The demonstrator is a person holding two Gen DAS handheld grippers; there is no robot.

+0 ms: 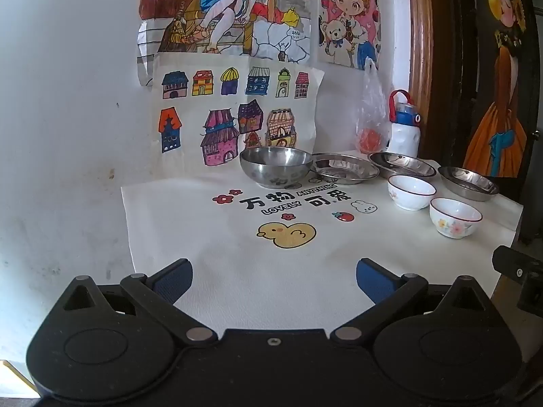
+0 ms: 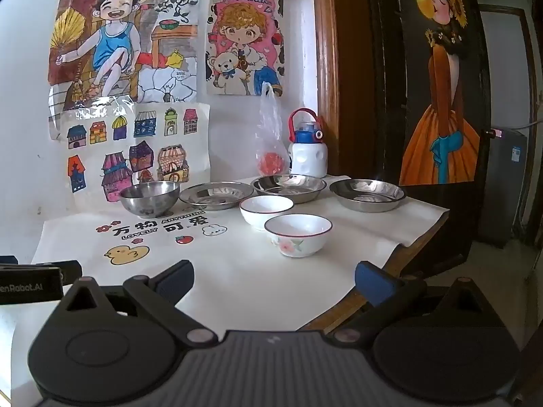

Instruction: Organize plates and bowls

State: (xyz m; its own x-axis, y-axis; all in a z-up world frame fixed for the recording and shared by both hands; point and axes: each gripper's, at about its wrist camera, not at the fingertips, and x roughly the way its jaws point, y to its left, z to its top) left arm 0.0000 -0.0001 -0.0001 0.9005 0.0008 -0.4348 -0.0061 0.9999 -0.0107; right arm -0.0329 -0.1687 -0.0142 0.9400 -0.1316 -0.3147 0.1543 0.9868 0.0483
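We find no sorting begun. The deep steel bowl (image 2: 149,196), three shallow steel plates (image 2: 217,195) and two white porcelain bowls (image 2: 298,234) sit separately along the table's far side. Left gripper (image 1: 273,279) and right gripper (image 2: 274,279) hover spread wide, empty.

A home corner: children's drawings (image 2: 135,68) taped to the wall, cartoon tablecloth (image 1: 237,254), water bottle (image 2: 308,149)
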